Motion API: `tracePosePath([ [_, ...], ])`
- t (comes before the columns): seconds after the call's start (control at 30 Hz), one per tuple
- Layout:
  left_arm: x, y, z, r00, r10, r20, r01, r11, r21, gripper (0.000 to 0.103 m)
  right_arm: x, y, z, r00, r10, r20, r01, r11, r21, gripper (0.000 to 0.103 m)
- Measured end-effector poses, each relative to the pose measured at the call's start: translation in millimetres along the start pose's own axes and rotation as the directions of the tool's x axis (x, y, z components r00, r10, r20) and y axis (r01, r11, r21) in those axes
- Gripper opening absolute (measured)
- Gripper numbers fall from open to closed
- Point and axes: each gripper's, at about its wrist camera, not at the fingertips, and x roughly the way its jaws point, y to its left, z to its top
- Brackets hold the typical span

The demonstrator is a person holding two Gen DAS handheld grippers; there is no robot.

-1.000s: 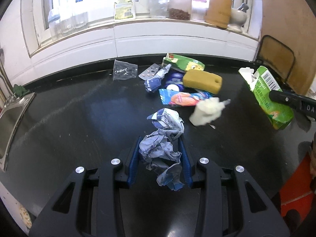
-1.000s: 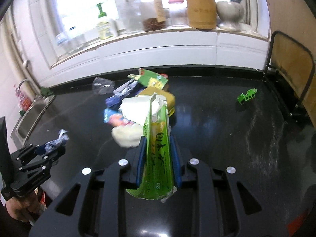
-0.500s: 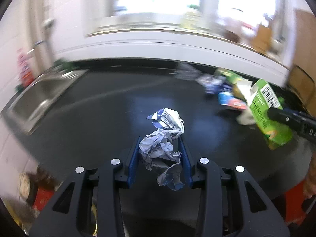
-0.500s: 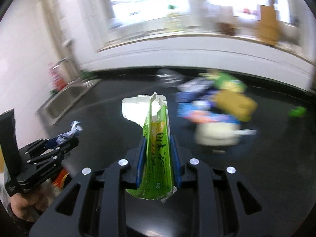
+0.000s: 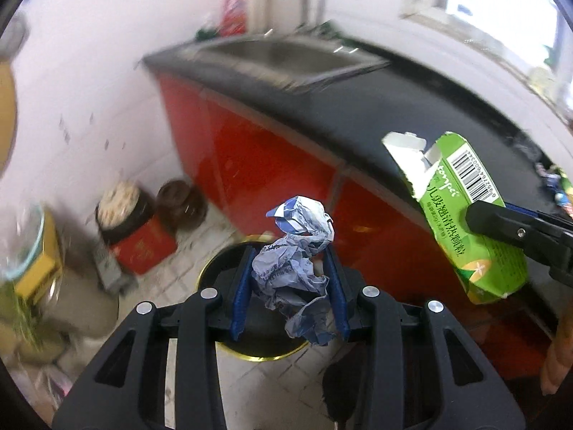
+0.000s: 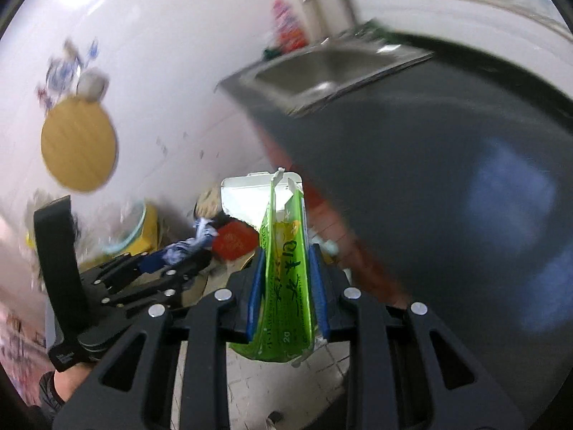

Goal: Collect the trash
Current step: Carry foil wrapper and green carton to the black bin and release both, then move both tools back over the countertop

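Observation:
My left gripper (image 5: 290, 283) is shut on a crumpled blue-and-white paper wrapper (image 5: 297, 251) and holds it over a round black bin with a gold rim (image 5: 250, 349) on the tiled floor. My right gripper (image 6: 286, 279) is shut on a squashed green drink carton (image 6: 284, 272). The carton (image 5: 462, 211) and the right gripper's fingers (image 5: 519, 229) also show at the right of the left wrist view, beside the counter edge. The left gripper (image 6: 172, 261) with the wrapper (image 6: 200, 240) shows at the left of the right wrist view.
A black countertop (image 5: 358, 107) with a steel sink (image 5: 286, 53) runs over red cabinet fronts (image 5: 250, 157). A red box (image 5: 143, 247), dark jars (image 5: 181, 204) and a yellow box (image 5: 35, 268) stand on the floor by the white wall. More trash (image 5: 558, 186) lies far right on the counter.
Both grippers have swung left off the counter, still holding the wrapper and the carton. The view went from the countertop and window to the floor, the cabinet fronts and the bin.

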Motion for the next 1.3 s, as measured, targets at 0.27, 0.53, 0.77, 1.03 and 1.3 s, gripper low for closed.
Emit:
tracePosePath([
  [0.27, 105, 61, -50, 0.996, -0.03, -0.087, 0.022, 0.996, -0.087, 0.038, 137, 12, -7, 0.983, -0.021, -0.181, 0.024, 1.0, 0.012, 0.027],
  [0.53, 157, 81, -65, 0.986, -0.093, -0.136, 0.072, 0.985, -0.154, 0.048, 220, 9, -16, 0.958, -0.076, -0.276, 0.081, 0.997, 0.007, 0.033],
  [0.77, 154, 85, -63, 0.991, -0.045, -0.125, 0.028, 0.99, -0.136, 0.081, 209, 7, -11, 0.966, -0.056, -0.252, 0.059, 0.998, 0.006, 0.073],
  [1.03, 103, 74, -46, 0.998, -0.035, -0.059, 0.028, 0.993, -0.115, 0.094, 141, 17, -7, 0.983, -0.041, -0.179, 0.037, 0.999, -0.025, 0.085],
  [1.3, 14, -39, 6, 0.985, -0.16, 0.068, 0.153, 0.983, 0.097, 0.096, -52, -27, -10, 0.977, -0.183, 0.11, 0.184, 0.983, 0.008, 0.096],
])
